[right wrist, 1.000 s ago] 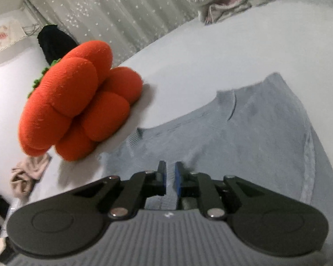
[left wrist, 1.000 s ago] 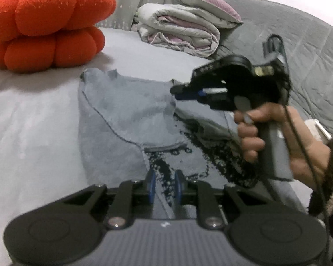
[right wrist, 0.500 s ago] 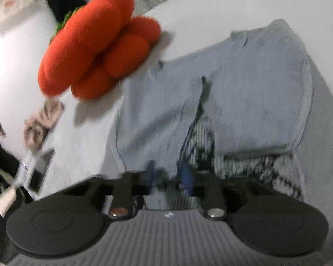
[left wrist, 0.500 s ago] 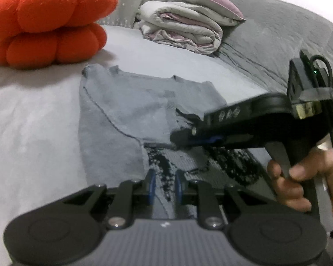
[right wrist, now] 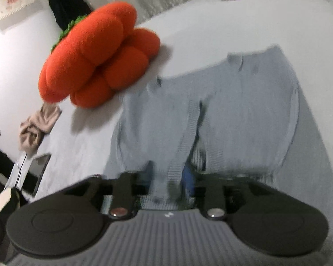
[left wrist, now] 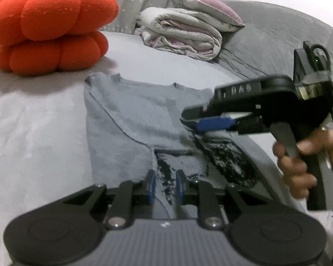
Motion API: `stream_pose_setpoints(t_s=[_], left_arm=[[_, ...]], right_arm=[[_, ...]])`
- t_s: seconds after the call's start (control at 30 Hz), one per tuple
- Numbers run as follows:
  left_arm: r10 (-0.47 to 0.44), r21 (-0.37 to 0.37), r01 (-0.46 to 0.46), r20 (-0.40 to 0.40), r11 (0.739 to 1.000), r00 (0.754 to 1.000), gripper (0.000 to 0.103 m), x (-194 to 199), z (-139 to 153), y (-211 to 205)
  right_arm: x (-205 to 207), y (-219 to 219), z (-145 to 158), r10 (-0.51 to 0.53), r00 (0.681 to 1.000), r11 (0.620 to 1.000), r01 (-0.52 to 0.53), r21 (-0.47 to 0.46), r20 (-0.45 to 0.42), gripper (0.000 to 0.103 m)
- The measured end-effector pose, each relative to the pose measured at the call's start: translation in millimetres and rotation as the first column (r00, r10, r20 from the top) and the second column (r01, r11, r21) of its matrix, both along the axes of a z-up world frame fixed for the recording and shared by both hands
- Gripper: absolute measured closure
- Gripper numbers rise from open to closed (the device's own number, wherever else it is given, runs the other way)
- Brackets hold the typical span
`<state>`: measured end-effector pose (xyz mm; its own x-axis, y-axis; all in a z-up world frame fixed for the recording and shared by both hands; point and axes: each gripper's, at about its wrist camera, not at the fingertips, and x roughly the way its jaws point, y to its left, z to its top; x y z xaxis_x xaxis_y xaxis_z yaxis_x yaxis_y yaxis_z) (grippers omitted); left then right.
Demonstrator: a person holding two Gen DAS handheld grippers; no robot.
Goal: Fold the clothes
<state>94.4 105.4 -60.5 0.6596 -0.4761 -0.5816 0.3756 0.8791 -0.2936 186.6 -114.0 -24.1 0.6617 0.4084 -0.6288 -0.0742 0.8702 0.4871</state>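
Observation:
A grey knit sweater (left wrist: 131,119) with a black pattern lies flat on the bed, both sleeves folded in over its body; it also shows in the right wrist view (right wrist: 244,110). My left gripper (left wrist: 163,187) hovers over the sweater's near part, its fingers a small gap apart and empty. My right gripper (left wrist: 202,122) is over the sweater's right side. In the blurred right wrist view the right gripper (right wrist: 168,177) has its jaws apart, with the ribbed cuff (right wrist: 177,155) of a sleeve lying between them.
A big orange pumpkin cushion (left wrist: 48,26) sits at the far left of the bed. A folded quilt and pillow (left wrist: 184,31) lie at the back. A beige cloth (right wrist: 37,126) and a tablet (right wrist: 33,173) lie off the bed's left side.
My right gripper has opened and let the right sleeve drop onto the sweater's body, then swung and drawn back toward the near right. My left gripper barely moved.

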Motion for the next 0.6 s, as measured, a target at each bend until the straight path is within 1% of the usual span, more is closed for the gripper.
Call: stream_pose_setpoints(t_s=[0.07,0.13,0.27,0.37,0.43,0.47,0.5,0.57,0.6], left_arm=[[0.006,0.0,-0.006,-0.006,1.0,1.0,0.083,1.3,-1.8,0.4],[0.006,0.0,-0.006,-0.007,1.0,1.0,0.083,2.3,-2.9,0.7],[0.016,-0.007,-0.016,-0.002,1.0,1.0,0.083,6.8,-3.3,1.6],[0.028,-0.025,-0.028,0.003,0.999,1.0,0.083,10.8,-2.8,3.8],[0.037,-0.039,-0.037,0.008,0.999,0.999,0.083,13.1,-1.8,5.6],[0.042,-0.047,-0.041,0.011,0.998,0.999,0.083,13.8,-1.4,6.4],[0.047,-0.056,-0.046,0.013,0.997,0.999,0.083,14.5,-1.1,7.2],[0.047,-0.066,-0.047,0.003,0.997,0.999,0.083,17.4,-1.9,8.1],[0.045,-0.064,-0.045,-0.007,0.997,0.999,0.083,18.8,-3.3,7.4]], right_arm=[[12.4,-3.8,1.2,-0.022,1.0,1.0,0.022,-0.005,0.021,0.06],[29.4,-9.1,-3.1,-0.05,0.999,0.999,0.05,-0.001,0.012,0.06],[54.4,-15.2,-18.6,-0.086,0.996,0.996,0.086,-0.025,0.005,0.06],[67.9,-17.0,-30.6,-0.087,0.996,0.996,0.088,-0.021,0.023,0.06],[73.2,-16.4,-33.1,-0.081,0.995,0.997,0.081,-0.003,0.051,0.069],[75.2,-15.3,-32.6,-0.072,0.996,0.997,0.072,-0.001,0.061,0.087],[75.9,-13.5,-30.6,-0.066,0.995,0.998,0.067,-0.006,0.074,0.099],[69.5,-12.2,-23.5,-0.076,0.987,0.997,0.08,-0.018,0.144,0.099],[66.6,-11.6,-21.0,-0.092,0.98,0.994,0.101,-0.041,0.178,0.099]])
